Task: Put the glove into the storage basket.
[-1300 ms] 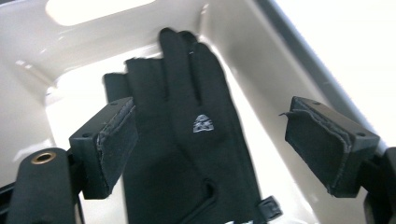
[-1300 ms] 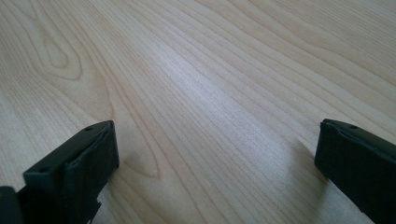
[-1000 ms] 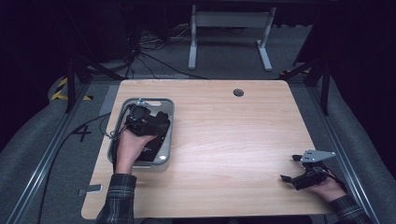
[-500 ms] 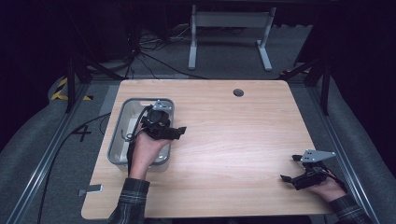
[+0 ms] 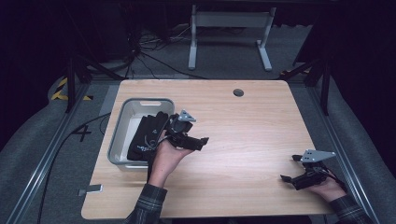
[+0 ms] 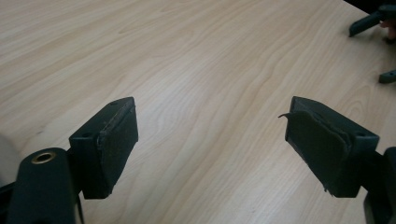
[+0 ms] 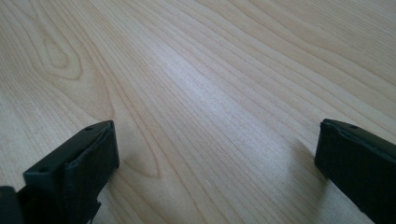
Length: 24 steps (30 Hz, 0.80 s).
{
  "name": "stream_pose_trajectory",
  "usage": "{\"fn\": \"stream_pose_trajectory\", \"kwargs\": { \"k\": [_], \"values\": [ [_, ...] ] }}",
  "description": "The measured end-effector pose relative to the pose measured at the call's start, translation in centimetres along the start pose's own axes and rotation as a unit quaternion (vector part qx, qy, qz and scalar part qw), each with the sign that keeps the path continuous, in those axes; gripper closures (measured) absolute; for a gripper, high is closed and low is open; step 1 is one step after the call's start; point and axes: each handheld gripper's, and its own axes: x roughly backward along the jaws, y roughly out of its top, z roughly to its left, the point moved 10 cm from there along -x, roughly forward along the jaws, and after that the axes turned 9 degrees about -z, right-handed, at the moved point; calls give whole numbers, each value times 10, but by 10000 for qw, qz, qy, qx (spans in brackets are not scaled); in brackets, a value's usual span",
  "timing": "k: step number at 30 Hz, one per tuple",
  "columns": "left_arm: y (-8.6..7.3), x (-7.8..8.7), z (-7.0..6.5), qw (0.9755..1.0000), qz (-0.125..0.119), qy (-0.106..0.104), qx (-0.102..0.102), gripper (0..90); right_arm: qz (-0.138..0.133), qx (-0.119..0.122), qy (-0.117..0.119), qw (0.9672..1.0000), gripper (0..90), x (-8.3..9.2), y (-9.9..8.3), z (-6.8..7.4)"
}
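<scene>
**Left gripper moved off the tray, both grippers released**

The table (image 5: 243, 140) is seen as a light wooden top. The grey tray (image 5: 122, 122) is placed near its left edge, in the same place as in the earlier frames. A black folded item (image 5: 147, 135) is left lying inside the tray; what it is cannot be told.

One second ago the left gripper (image 5: 198, 142) was held over the tray, directly above the black item. Half a second ago it was at the tray's right rim. It is now held clear of the tray, just beside that rim, over bare wood, with the jaws pointed toward the table's right side. In the left gripper view its jaws are seen spread wide, with nothing but wood grain between them: the gripper is released and nothing is carried.

The right gripper (image 5: 290, 179) is held near the table's lower right corner, unchanged from the earlier frames. In the right gripper view its jaws are spread wide over bare wood, released as well.
</scene>
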Motion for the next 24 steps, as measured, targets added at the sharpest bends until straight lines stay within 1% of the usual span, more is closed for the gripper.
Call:
{"fn": "stream_pose_trajectory", "kwargs": {
  "k": [3, 4, 6, 8, 10, 14, 18, 19, 21, 24],
  "values": [
    [-2, -8, -10, 10000, -17, -72, -26, 169, 0, -1, 0, 10000, 2, 0, 0, 0],
    [-3, -11, -13, 10000, -19, -79, -50, 162, 0, -1, 0, 10000, 2, 0, 0, 0],
    [-6, -16, -20, 9997, 10, -184, -136, 143, 1, 0, 0, 10000, 2, 0, 0, 0],
    [-10, -21, -26, 9997, 54, -152, -186, 142, 1, -2, 0, 10000, 2, 0, 0, 0],
    [-13, -24, -31, 9997, 62, -186, -175, 142, 1, -3, 1, 10000, 2, 0, 0, 0],
    [-18, -33, -44, 9992, 34, -268, -281, 142, 1, -2, 1, 10000, 2, 0, 0, 0],
    [-24, -41, -56, 9988, 22, -357, -323, 138, 2, -1, 1, 10000, 2, 0, 0, 0],
    [-26, -43, -58, 9987, 38, -362, -360, 134, 2, 0, 1, 10000, 2, 0, 0, 0],
    [-32, -49, -64, 9984, 92, -409, -370, 121, 1, -1, 1, 10000, 2, 0, 0, 0],
    [-41, -56, -69, 9980, 192, -456, -396, 113, 2, -1, 1, 10000, 2, 0, 0, 0]
  ]
}}
